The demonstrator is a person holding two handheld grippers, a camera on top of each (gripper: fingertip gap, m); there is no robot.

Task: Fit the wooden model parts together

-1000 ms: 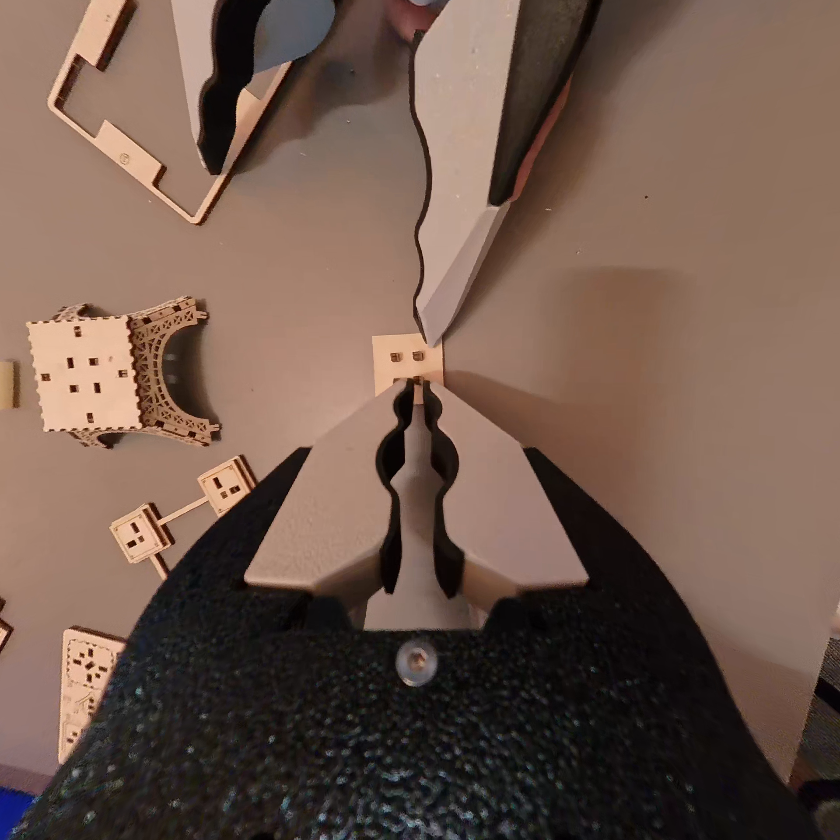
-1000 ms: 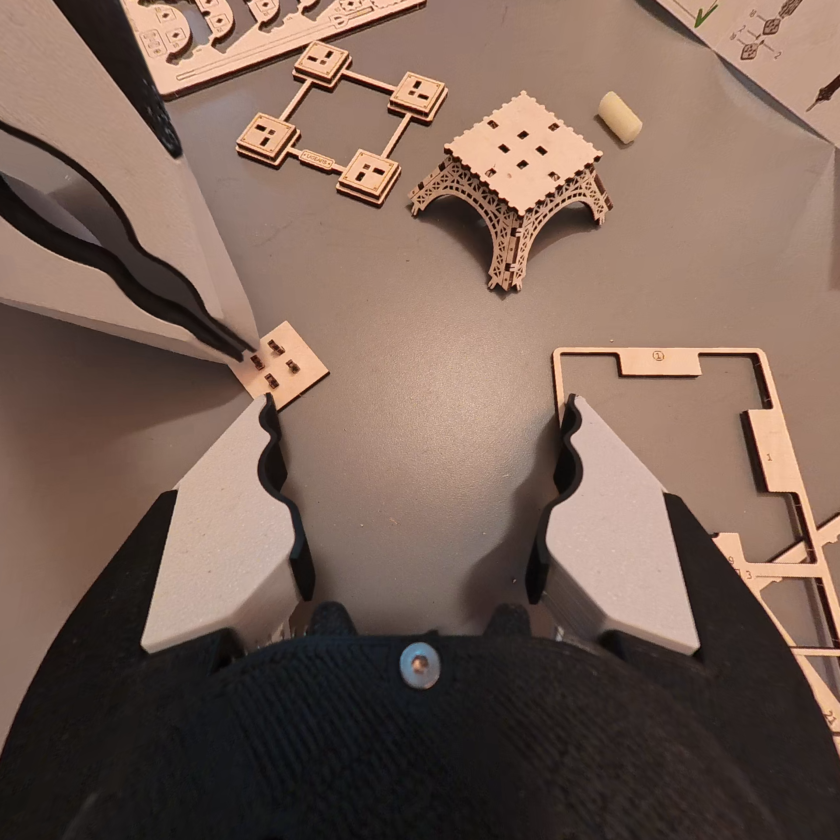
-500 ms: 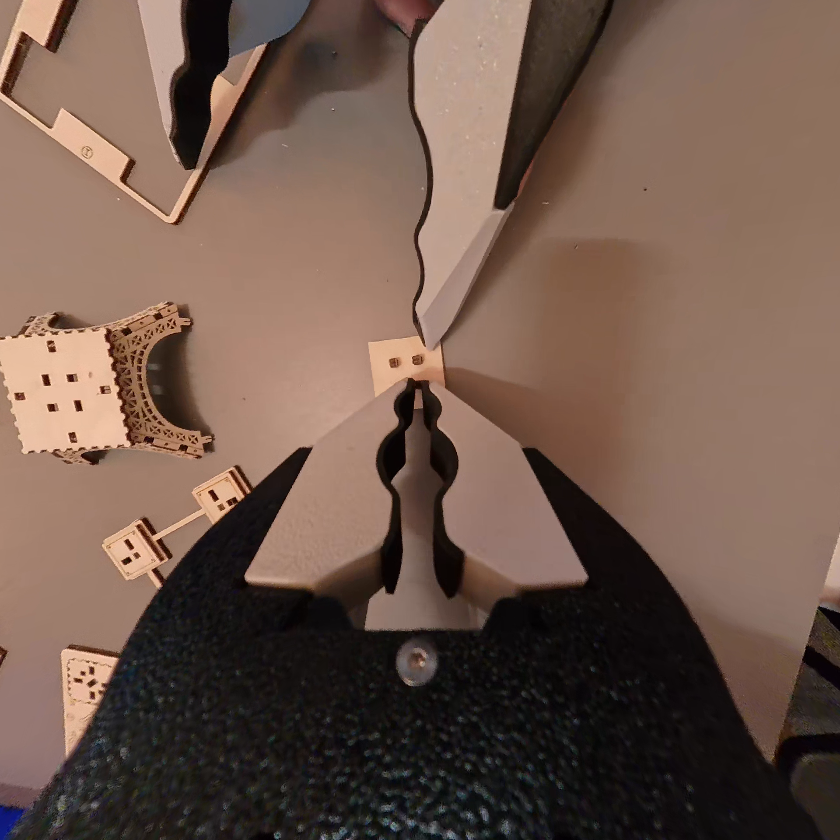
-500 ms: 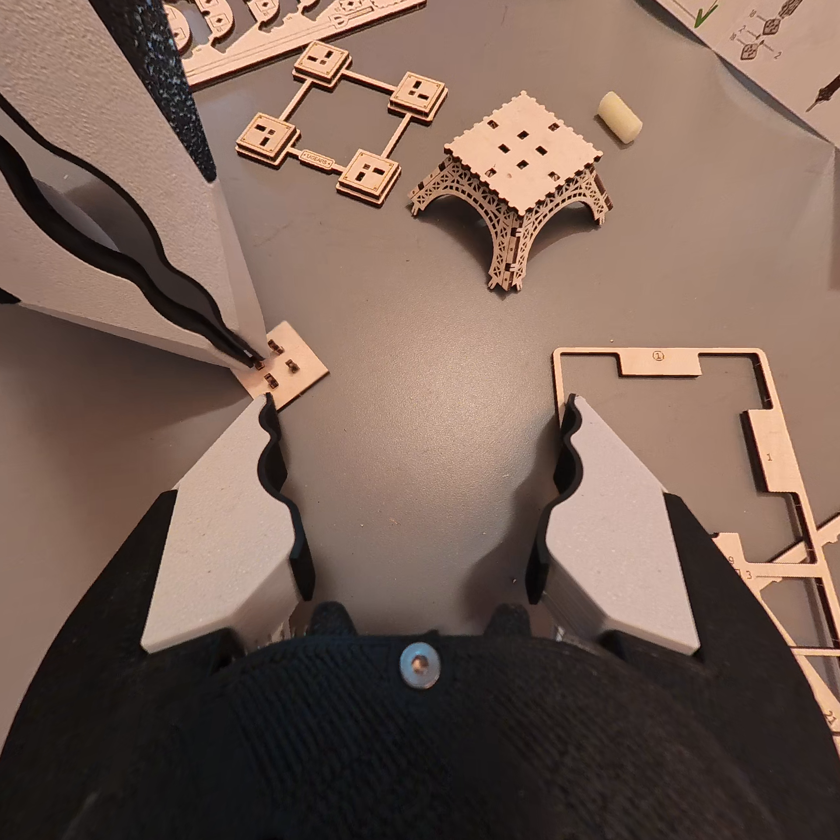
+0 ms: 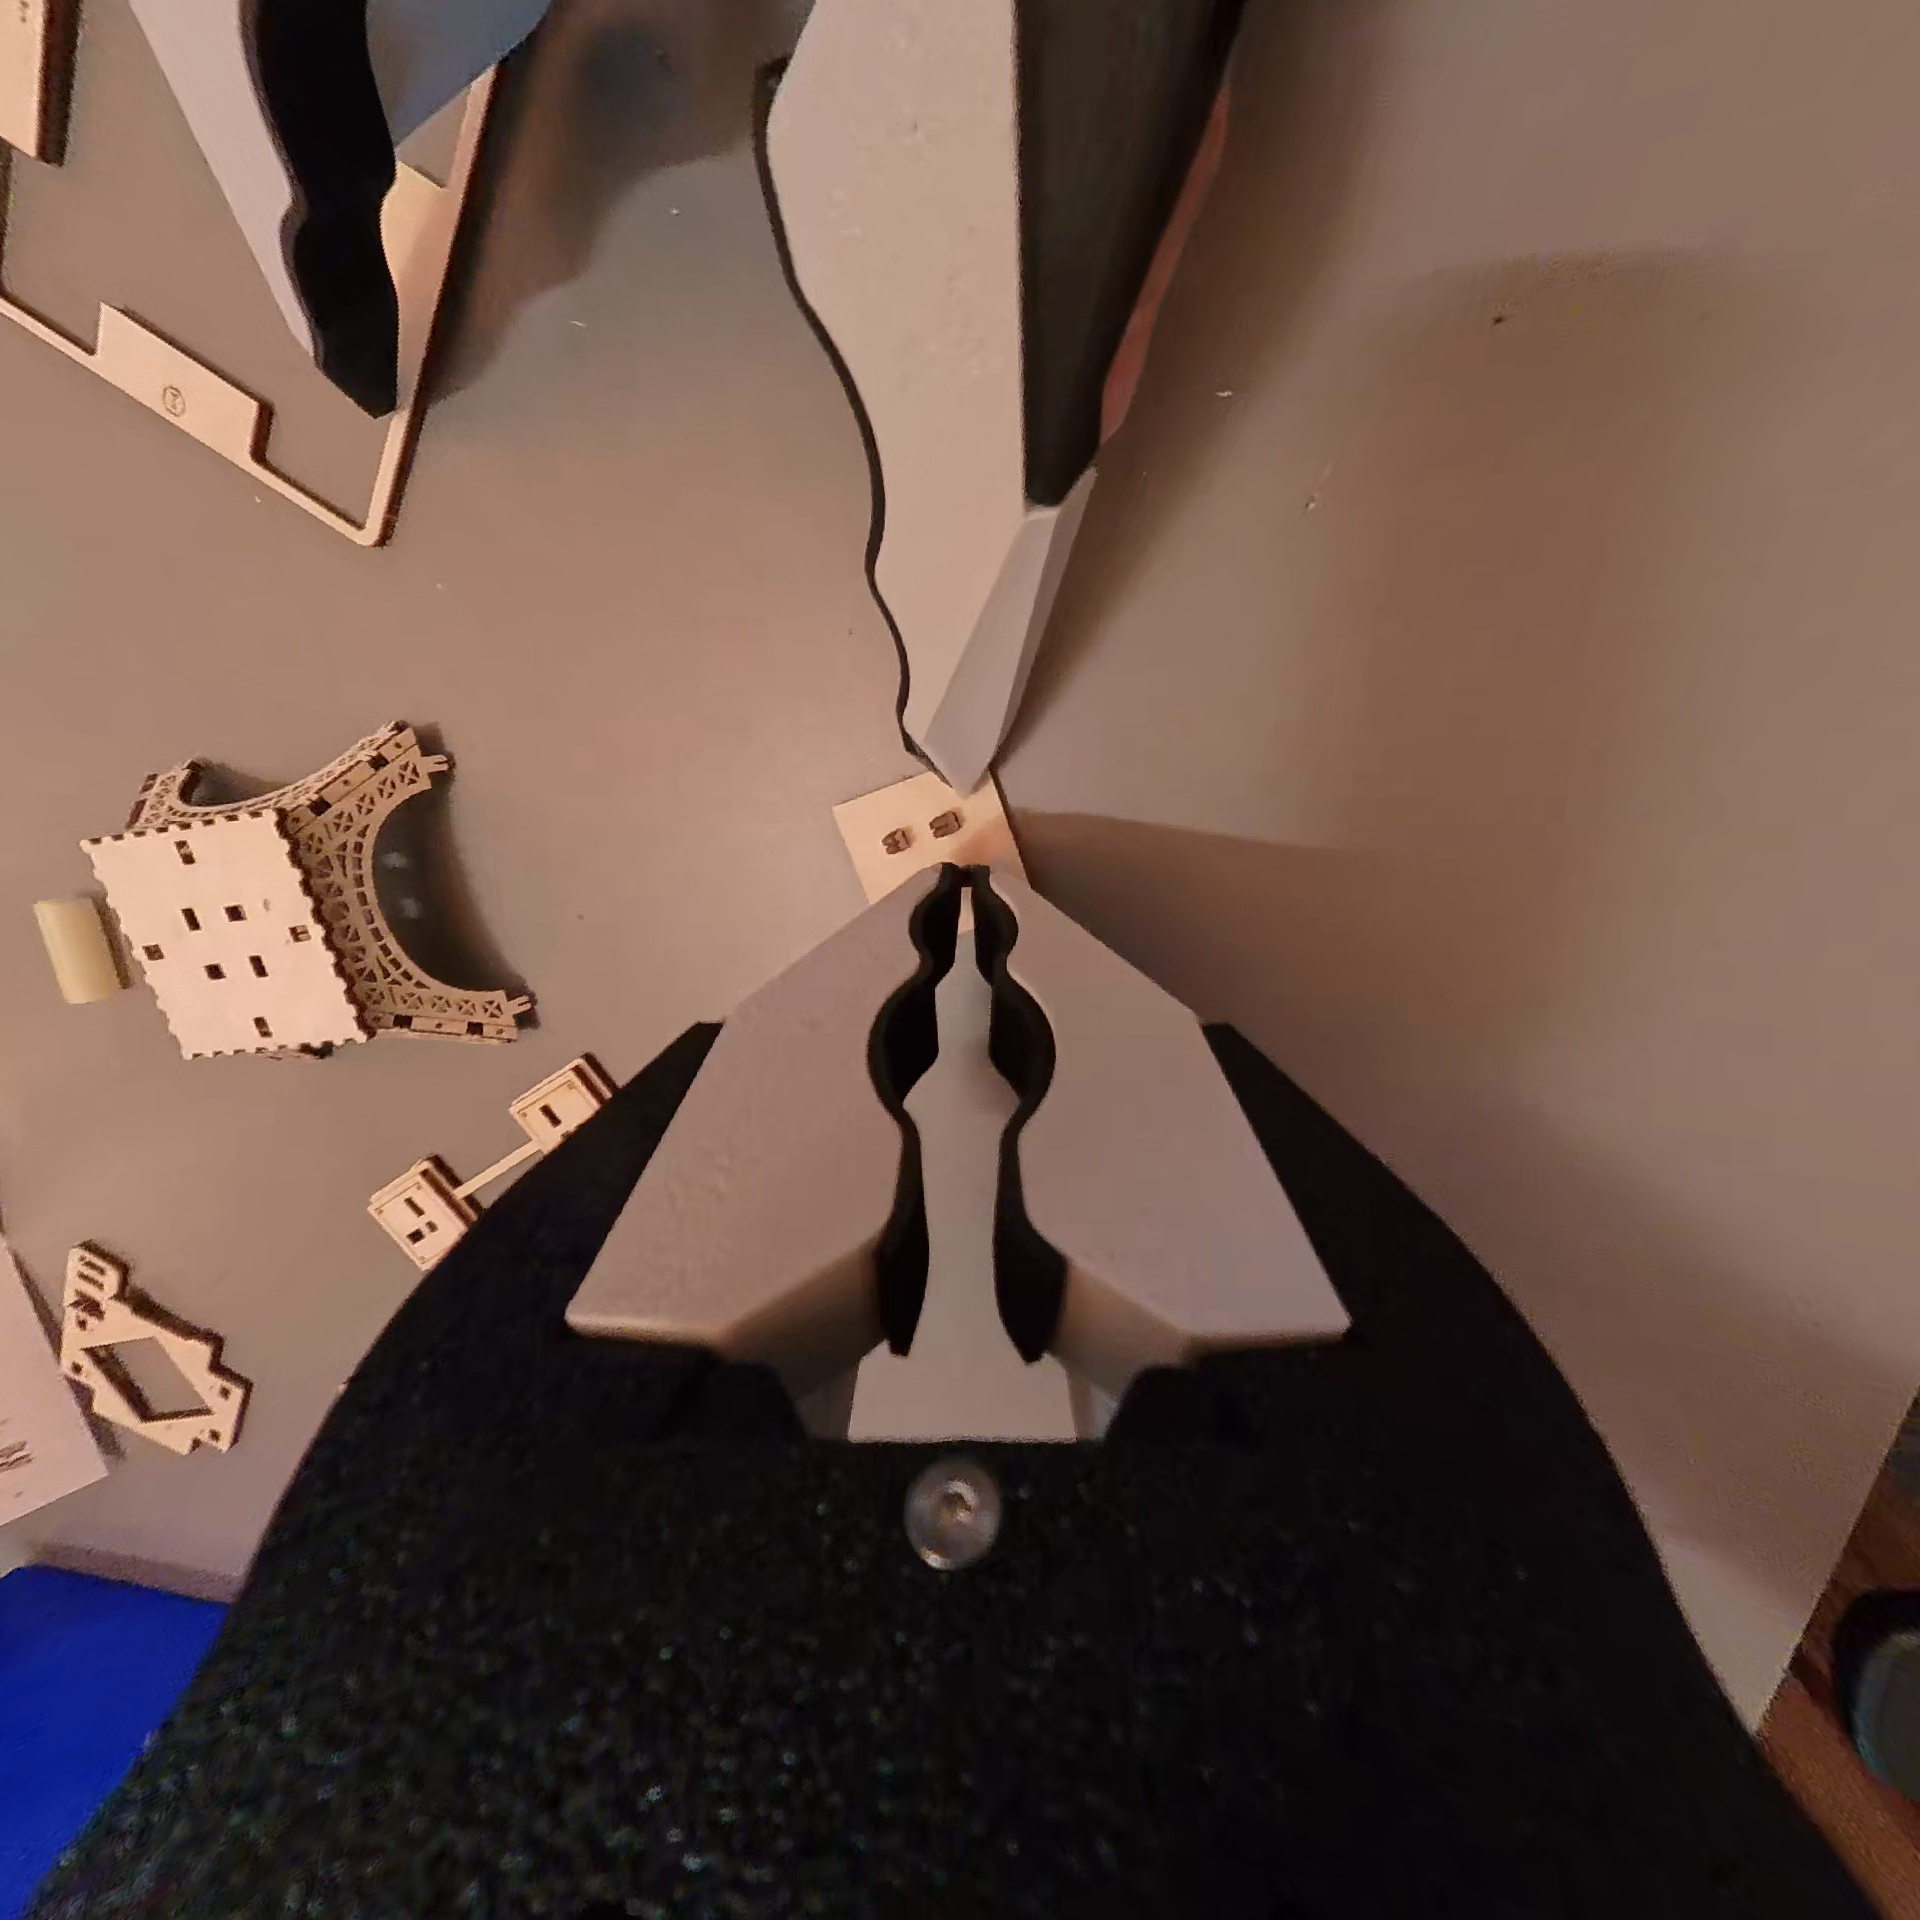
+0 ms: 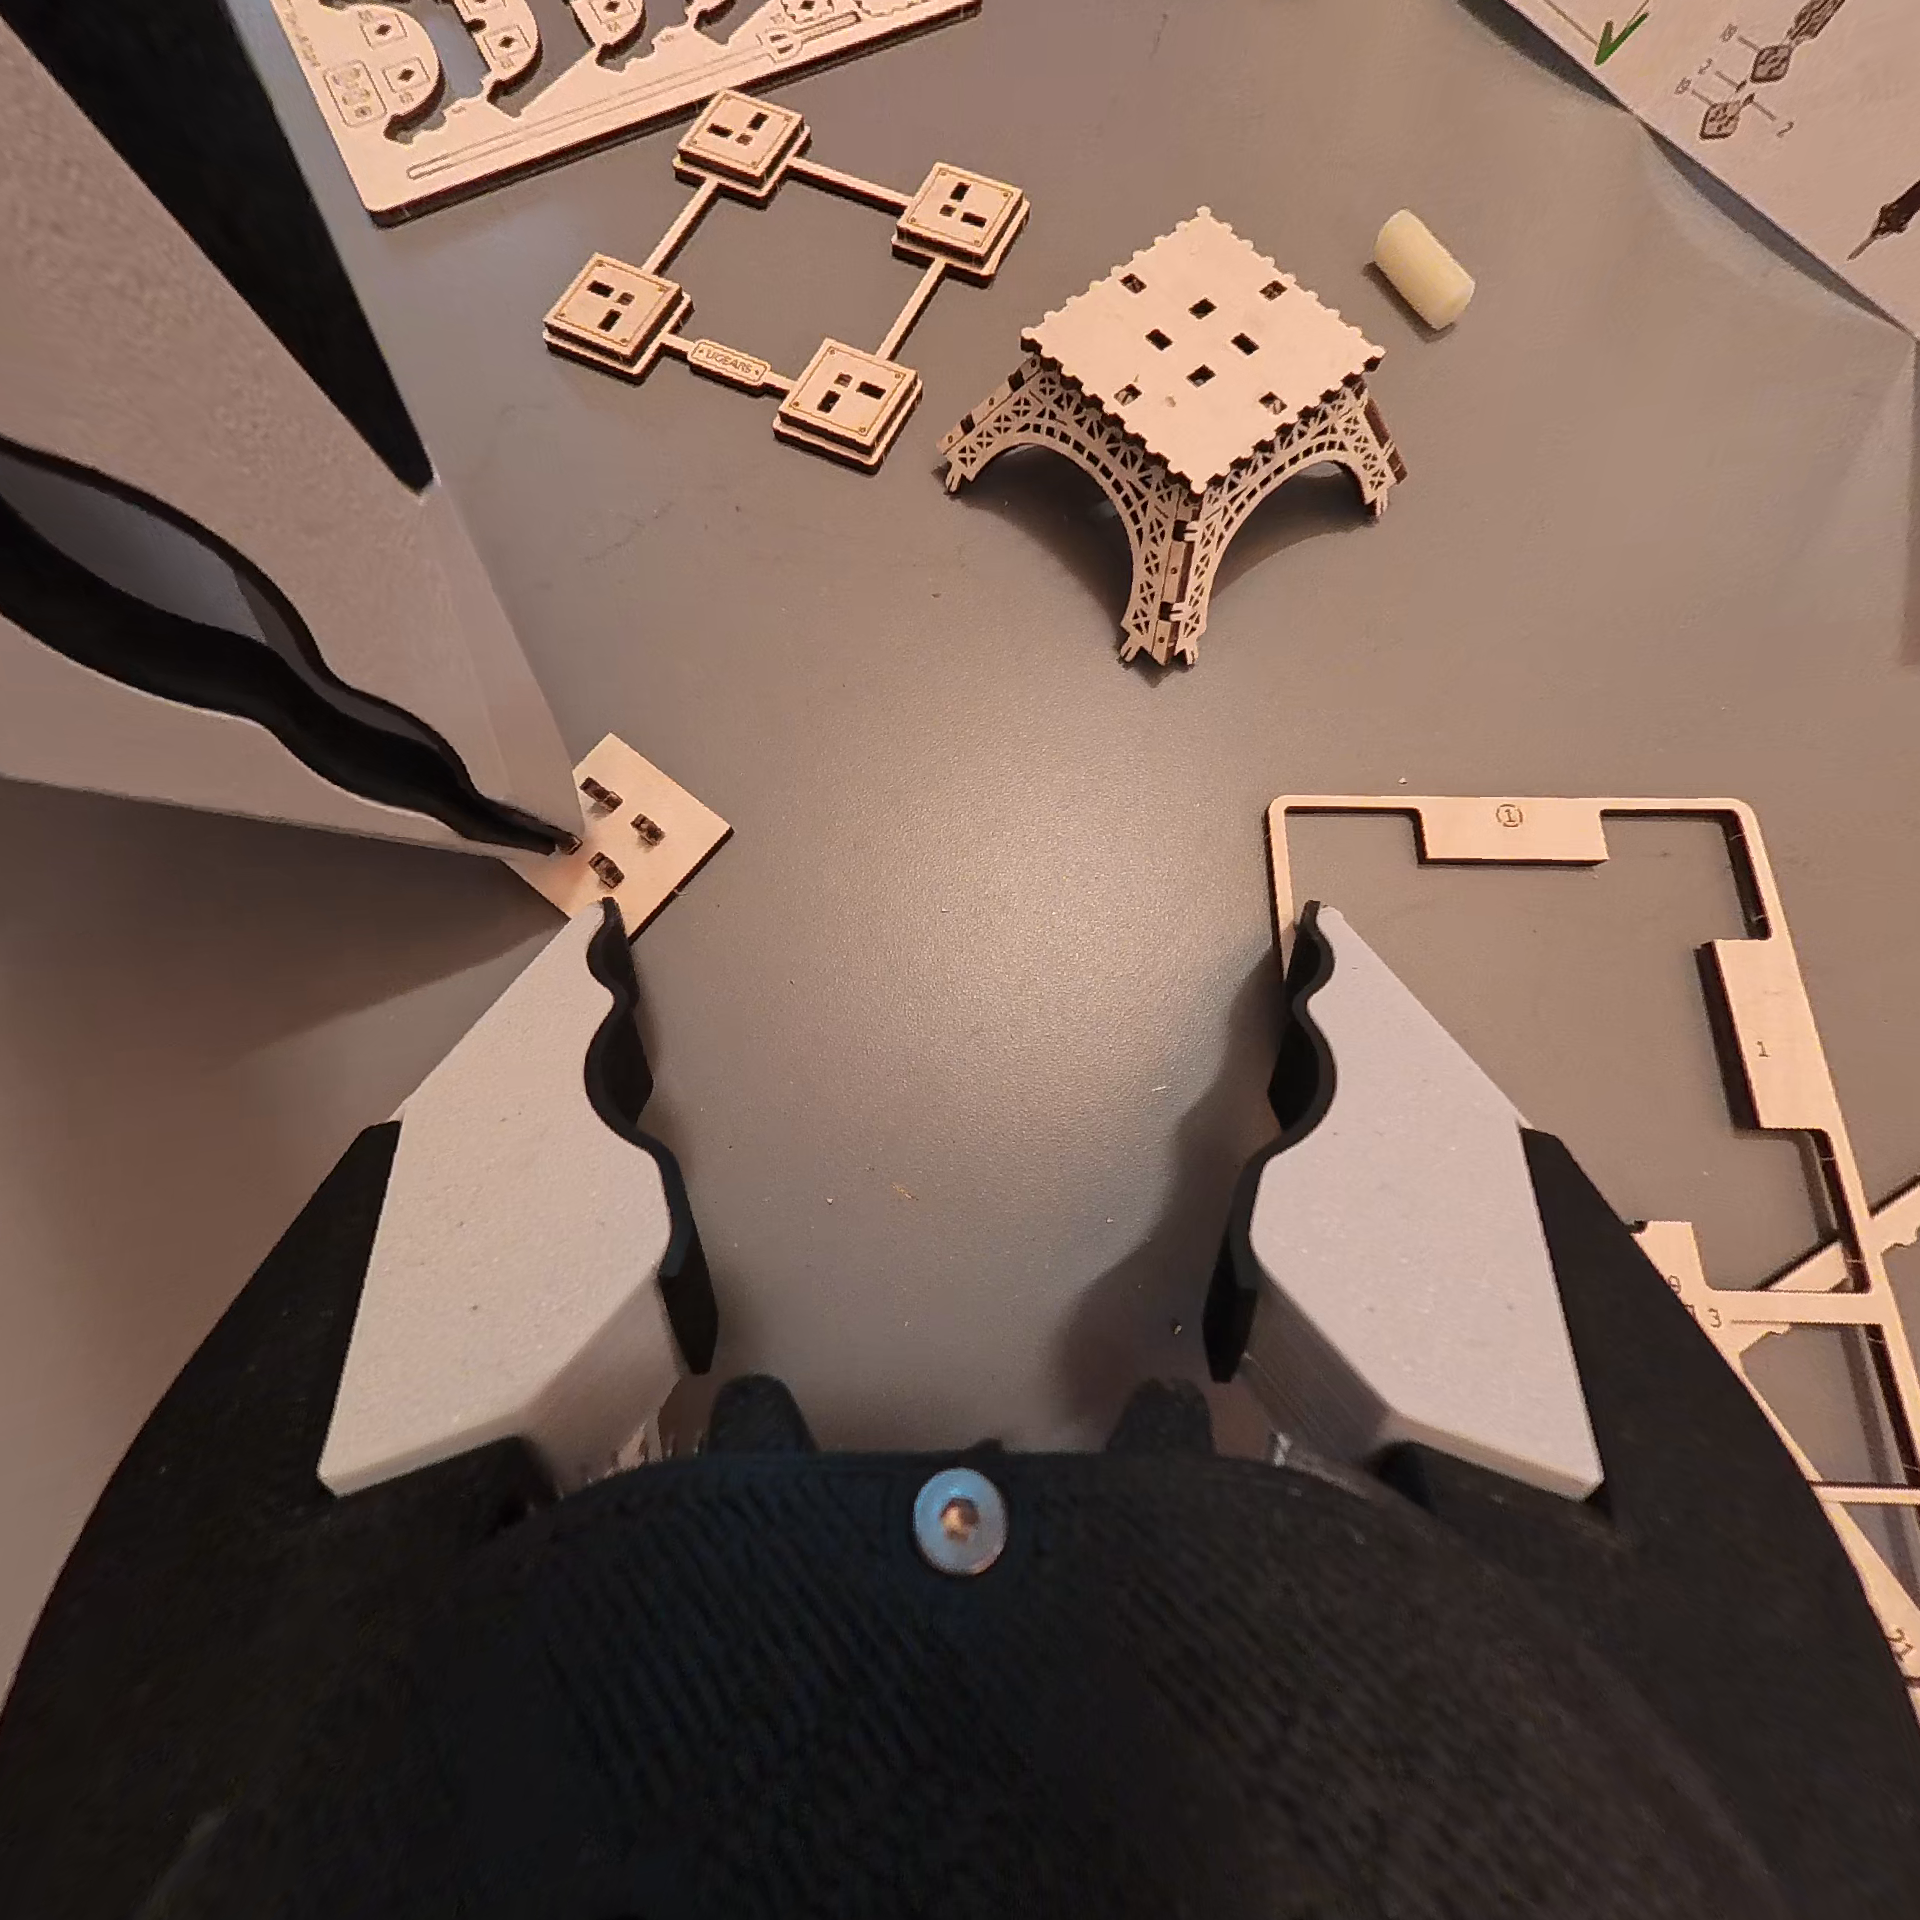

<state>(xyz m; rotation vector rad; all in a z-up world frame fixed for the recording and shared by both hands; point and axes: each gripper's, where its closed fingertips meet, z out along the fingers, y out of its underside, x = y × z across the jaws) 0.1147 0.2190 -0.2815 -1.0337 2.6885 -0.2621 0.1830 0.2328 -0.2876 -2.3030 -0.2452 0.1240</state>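
Wooden square plate (image 6: pixel 639 840) (four slots) lies flat on the grey tabletop (image 6: pixel 935 810). Left gripper (image 5: pixel 964 871) fingers pressed together on its near edge. Right gripper (image 6: pixel 956 920) fingers spread wide, one fingertip touching the plate. Tower base (image 6: pixel 1195 416) stands well apart.

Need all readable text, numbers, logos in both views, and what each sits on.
Not quoting any writing; here is where it stands.
Empty wooden frame sheet: engraved marks on its tabs.
Four-pad square frame: small engraved plaque on one strut.
Instruction sheet: printed marks beside diagrams.
Small square plate and tower base: none visible.
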